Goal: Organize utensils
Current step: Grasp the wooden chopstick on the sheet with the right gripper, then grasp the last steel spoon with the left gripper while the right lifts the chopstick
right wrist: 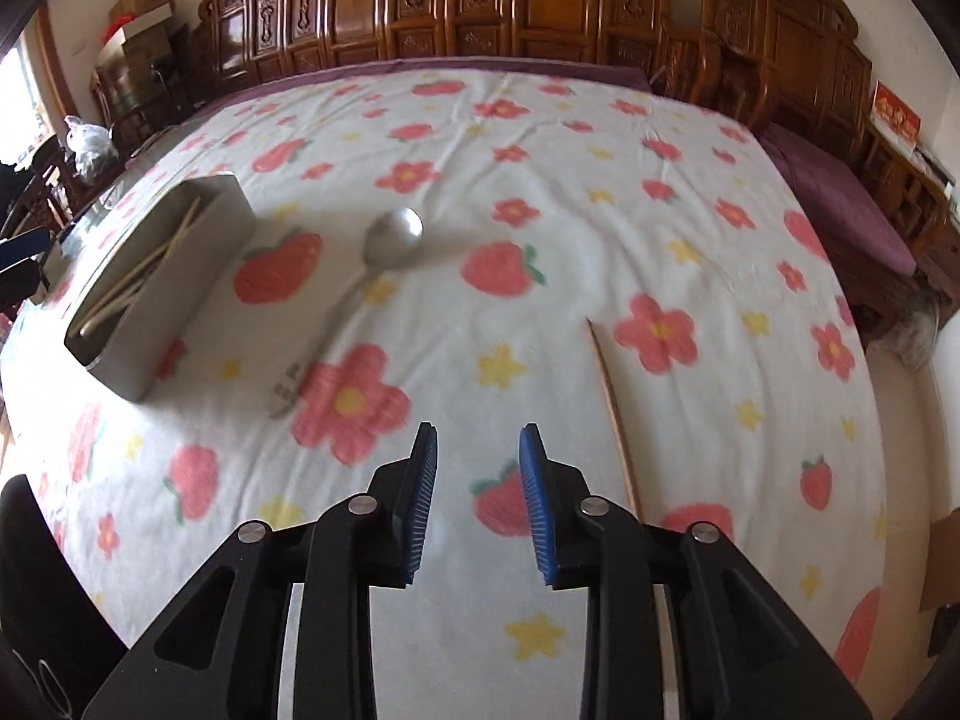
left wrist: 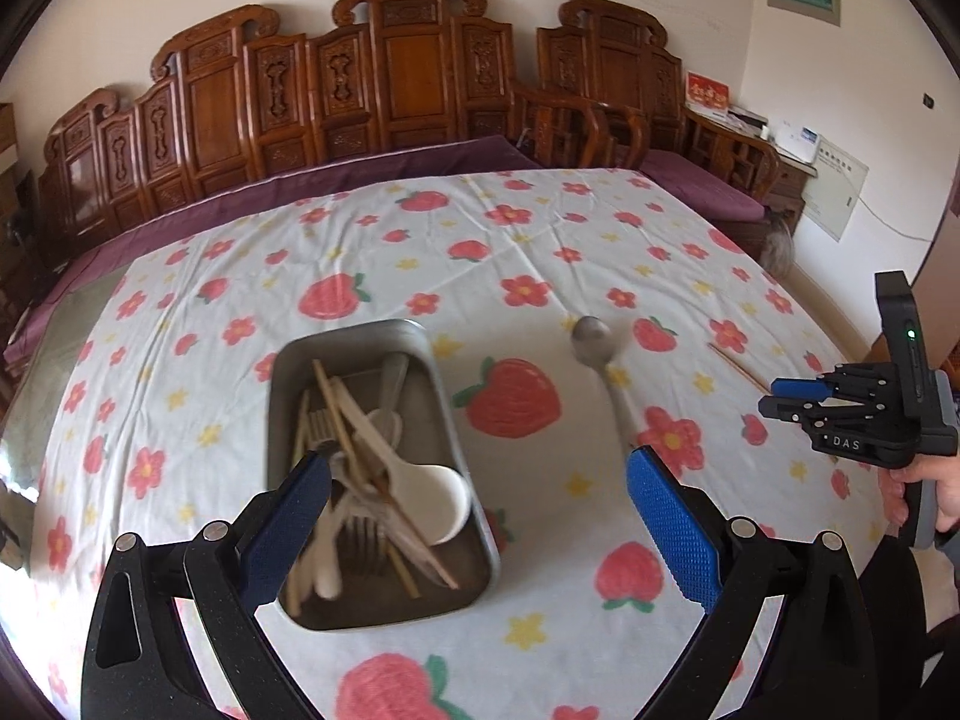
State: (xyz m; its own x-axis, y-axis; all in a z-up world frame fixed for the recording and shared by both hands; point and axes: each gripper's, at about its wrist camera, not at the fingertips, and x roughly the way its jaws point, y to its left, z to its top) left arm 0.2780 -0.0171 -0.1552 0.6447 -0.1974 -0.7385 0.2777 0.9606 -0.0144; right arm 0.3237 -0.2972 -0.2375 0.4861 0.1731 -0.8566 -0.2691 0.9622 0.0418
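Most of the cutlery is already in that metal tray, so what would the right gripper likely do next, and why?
Probably ease the right gripper right and down over the loose chopstick. Its jaws are open and empty, and the chopstick lies on the cloth just beside it, closer than the metal spoon. Both remain outside the metal tray.

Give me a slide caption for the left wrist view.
Open left gripper over tray of utensils; spoon on cloth.
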